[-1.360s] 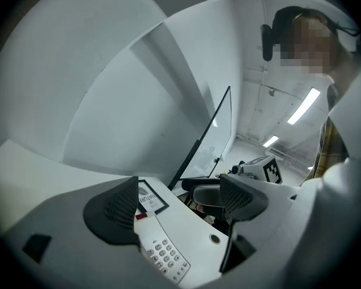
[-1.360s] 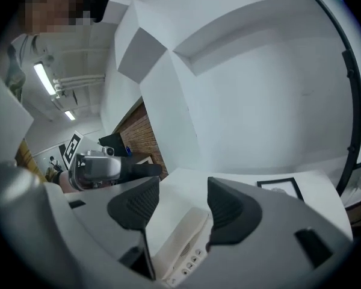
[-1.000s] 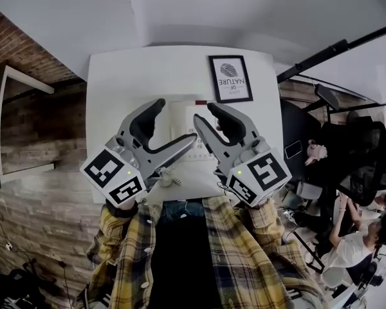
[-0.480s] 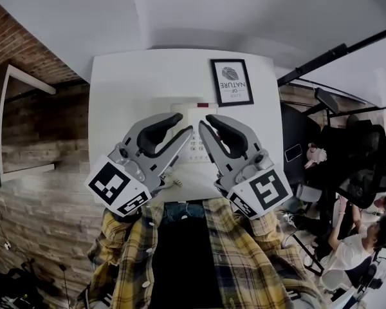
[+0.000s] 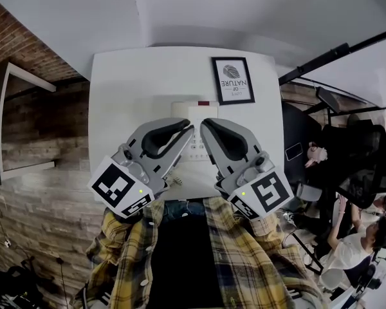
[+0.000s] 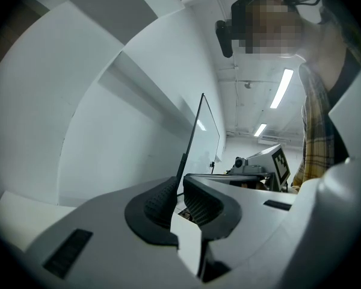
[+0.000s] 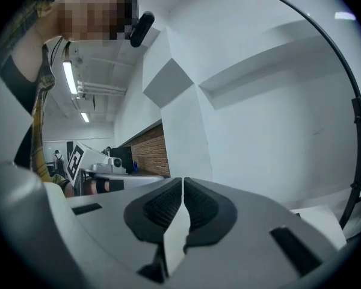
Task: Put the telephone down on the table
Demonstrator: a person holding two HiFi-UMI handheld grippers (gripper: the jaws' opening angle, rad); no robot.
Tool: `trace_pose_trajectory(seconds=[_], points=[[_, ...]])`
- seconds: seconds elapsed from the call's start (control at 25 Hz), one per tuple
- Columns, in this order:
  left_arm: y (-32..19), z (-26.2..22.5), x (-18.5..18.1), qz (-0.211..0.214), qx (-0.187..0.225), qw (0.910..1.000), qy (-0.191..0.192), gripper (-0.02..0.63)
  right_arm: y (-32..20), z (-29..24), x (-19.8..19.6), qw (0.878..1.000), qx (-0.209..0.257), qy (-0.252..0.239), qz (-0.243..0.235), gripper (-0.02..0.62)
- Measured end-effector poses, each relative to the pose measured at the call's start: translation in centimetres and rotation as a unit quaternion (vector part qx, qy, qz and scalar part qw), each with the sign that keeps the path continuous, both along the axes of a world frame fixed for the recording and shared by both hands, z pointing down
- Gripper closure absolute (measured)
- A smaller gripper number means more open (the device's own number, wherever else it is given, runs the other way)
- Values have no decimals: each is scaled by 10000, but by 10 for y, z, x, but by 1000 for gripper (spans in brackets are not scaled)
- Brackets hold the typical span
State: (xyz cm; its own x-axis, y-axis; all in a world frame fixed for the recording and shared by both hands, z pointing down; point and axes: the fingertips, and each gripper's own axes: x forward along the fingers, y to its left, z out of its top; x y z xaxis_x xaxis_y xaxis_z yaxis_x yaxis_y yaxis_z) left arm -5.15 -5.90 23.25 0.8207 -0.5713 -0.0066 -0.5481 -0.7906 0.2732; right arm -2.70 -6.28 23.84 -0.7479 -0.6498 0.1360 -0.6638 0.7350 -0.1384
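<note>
The white telephone (image 5: pixel 197 112) lies on the white table (image 5: pixel 128 95), mostly hidden under both grippers; its keypad (image 5: pixel 198 149) and coiled cord (image 5: pixel 174 181) peek out. My left gripper (image 5: pixel 190 129) hovers over its left half, its jaws closing to a sliver with nothing between them. In the left gripper view the left gripper (image 6: pixel 182 185) points up at the wall. My right gripper (image 5: pixel 204 122) is over the phone's right half, shut and empty. In its own view the right gripper (image 7: pixel 183 182) also faces the wall.
A black-framed picture (image 5: pixel 232 81) lies on the table at the far right. A brick wall (image 5: pixel 32 140) runs along the left. People (image 5: pixel 357 237) sit among office chairs at the right. My checked shirt (image 5: pixel 186 256) fills the near side.
Both grippers' jaws have closed from wide apart. The two grippers have drawn together and dropped lower over the phone.
</note>
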Motion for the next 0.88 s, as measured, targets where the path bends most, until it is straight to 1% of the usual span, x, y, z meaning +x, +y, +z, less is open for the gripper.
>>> trace_pose_trajectory(seconds=[0.16,0.44,0.88], points=[[0,2,2,23,-23,10000,-31,574,0,6,0,9999,-104,-16,-32,568],[3,7,5,89,-74,9999,-81,583,-2,10,2,9999,-144,-22,-61,571],[3,9,9,100,-76,9999,-92,591,-4,10,9,9999,-98,73,26,572]])
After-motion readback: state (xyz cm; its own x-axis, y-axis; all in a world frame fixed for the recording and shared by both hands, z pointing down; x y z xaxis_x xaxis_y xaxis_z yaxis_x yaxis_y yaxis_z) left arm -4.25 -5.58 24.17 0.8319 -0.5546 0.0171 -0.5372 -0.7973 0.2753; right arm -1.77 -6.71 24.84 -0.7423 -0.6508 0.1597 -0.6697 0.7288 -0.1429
